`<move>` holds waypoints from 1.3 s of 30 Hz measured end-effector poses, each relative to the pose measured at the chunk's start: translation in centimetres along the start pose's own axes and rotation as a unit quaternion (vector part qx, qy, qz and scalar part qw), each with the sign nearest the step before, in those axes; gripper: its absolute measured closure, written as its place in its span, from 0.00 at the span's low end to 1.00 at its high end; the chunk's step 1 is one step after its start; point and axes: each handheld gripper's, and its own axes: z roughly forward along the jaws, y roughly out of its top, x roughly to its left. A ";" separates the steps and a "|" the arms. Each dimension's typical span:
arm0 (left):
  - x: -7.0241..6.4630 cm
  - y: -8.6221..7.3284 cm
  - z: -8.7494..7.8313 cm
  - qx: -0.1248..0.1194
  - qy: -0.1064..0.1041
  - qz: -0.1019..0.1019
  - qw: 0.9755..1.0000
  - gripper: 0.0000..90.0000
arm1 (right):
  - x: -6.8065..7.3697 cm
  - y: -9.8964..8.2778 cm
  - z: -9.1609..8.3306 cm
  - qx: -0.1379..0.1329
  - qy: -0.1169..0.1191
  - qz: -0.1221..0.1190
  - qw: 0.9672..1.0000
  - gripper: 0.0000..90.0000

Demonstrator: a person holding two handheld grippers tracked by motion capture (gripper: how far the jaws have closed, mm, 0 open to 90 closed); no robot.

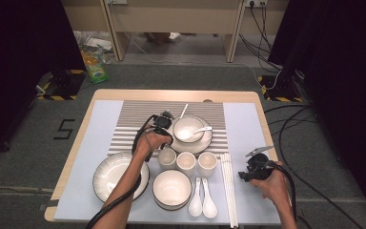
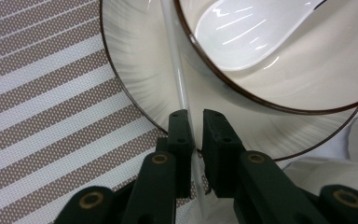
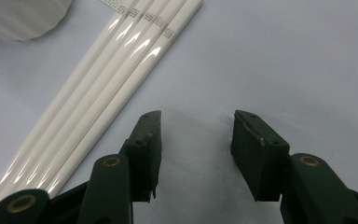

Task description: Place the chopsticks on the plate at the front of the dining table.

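Note:
A single white chopstick (image 2: 181, 79) lies on the rim of the brown-edged plate (image 2: 135, 79) beside the bowl (image 2: 307, 79), which holds a spoon (image 2: 242, 37). My left gripper (image 2: 196, 114) has the chopstick between its nearly closed jaws. The stick lies against the left pad, and a thin gap shows at the right pad. In the high view the left gripper (image 1: 164, 125) is at the plate's left edge, and the chopstick (image 1: 184, 110) pokes out behind the bowl (image 1: 188, 128). My right gripper (image 3: 198, 114) hovers open over the pale mat, just right of a bundle of white chopsticks (image 3: 102, 79).
Three small cups (image 1: 187, 162) stand in a row. In front of them are a large plate (image 1: 109, 176), a bowl (image 1: 171, 188) and two spoons (image 1: 202, 200). The chopstick bundle (image 1: 228, 186) lies to their right. My right gripper (image 1: 248, 174) is near the table's right edge.

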 end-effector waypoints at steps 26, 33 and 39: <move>0.6 -0.3 -1.6 -0.016 -0.005 0.003 1.000 0.87 | 0.0 0.0 0.0 -0.001 0.001 0.001 1.000 0.58; 0.2 -0.6 -0.5 0.000 0.002 0.009 1.000 0.85 | 0.0 0.0 0.0 0.001 0.000 0.001 1.000 0.58; -0.3 -0.4 -0.5 0.005 0.010 0.017 1.000 0.83 | 0.0 0.0 0.0 0.000 0.000 0.002 1.000 0.58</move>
